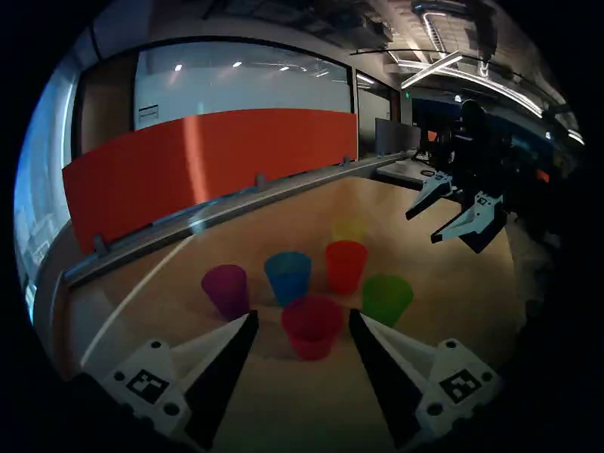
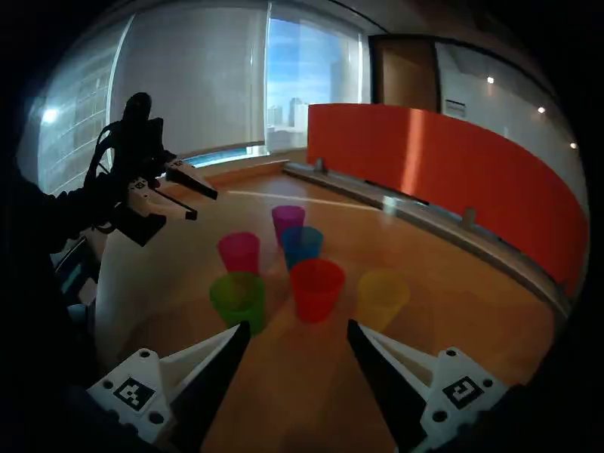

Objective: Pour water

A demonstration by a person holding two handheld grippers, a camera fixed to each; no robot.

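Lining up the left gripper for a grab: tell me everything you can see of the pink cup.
The pink cup looks like translucent plastic, tapered, wider at its rim. It stands upright on the wooden table, nearest the left gripper, facing the gap between its open fingers, which do not touch it. Contents cannot be told.

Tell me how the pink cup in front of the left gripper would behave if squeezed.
The pink cup looks like thin translucent plastic, so probably light and apt to flex if squeezed. Its base is narrower than its rim, so a push could tip it.
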